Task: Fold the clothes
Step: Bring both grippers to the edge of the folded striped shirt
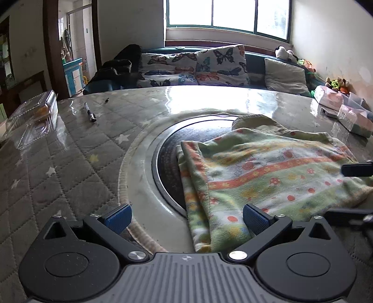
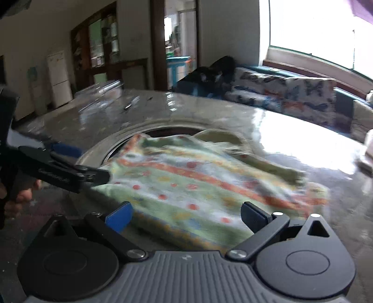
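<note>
Blue-padded fingers (image 1: pixel 118 218) of our left gripper (image 1: pixel 186 218) stand wide apart and hold nothing; the right-hand pad rests against the near edge of the garment (image 1: pixel 268 177), the left-hand pad sits over the pale ring of the bench (image 1: pixel 70 144). Our right gripper (image 2: pixel 186 216) is likewise spread wide and empty, its fingers (image 2: pixel 119 218) straddling the garment's near edge (image 2: pixel 198 186). From the right wrist view, the left gripper (image 2: pixel 77 160) enters from the left with one tip at the garment's left edge, and part of the hand (image 2: pixel 21 193) holding it shows below.

We see the garment, a green fleece piece with orange bands and red dots, lying folded on the bench, partly covering the dark round inset (image 1: pixel 172 149) at the bench centre. A second layer with a green hem shows at its far side.

On the quilted, star-patterned bench cover lie a pen (image 1: pixel 89 112) at far left, a clear plastic box (image 1: pixel 32 118) at the left edge, and pale packets (image 1: pixel 349 111) at the right. Behind the bench stand butterfly-print cushions (image 1: pixel 198 67) under a window (image 1: pixel 228 14). The right wrist view is motion-blurred.
</note>
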Demonstrator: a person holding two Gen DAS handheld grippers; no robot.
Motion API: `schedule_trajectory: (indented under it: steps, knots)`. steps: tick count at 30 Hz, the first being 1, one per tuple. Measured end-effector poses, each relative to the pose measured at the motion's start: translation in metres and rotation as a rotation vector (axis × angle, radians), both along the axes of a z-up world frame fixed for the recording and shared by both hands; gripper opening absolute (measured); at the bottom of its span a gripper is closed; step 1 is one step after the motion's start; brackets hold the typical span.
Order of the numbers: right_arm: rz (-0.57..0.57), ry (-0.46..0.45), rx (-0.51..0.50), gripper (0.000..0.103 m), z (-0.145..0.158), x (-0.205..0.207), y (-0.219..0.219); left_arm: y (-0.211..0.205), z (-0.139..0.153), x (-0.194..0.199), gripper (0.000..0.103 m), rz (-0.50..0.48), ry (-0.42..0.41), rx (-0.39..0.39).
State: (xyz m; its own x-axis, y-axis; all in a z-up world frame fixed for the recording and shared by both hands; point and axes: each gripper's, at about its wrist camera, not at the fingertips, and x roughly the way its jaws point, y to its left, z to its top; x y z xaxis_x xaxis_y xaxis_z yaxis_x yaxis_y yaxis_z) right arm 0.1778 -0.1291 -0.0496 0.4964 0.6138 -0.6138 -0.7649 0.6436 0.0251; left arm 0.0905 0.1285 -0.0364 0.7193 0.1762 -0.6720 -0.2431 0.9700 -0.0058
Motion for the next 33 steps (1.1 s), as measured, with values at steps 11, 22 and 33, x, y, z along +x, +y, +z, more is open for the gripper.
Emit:
schedule_trajectory:
  steps: [11, 22, 33]
  knots:
    - [-0.107, 0.081, 0.021, 0.101, -0.01, 0.014, -0.043, 0.005, 0.001, -0.005, 0.103, 0.023, -0.006, -0.028]
    - [-0.024, 0.038, 0.011, 0.103, 0.003, -0.001, -0.022, 0.011, -0.002, -0.01, 0.103, 0.043, 0.01, -0.049]
    - [0.112, -0.002, -0.009, 0.101, 0.014, -0.021, 0.018, 0.021, 0.002, -0.016, 0.103, 0.072, 0.015, -0.092]
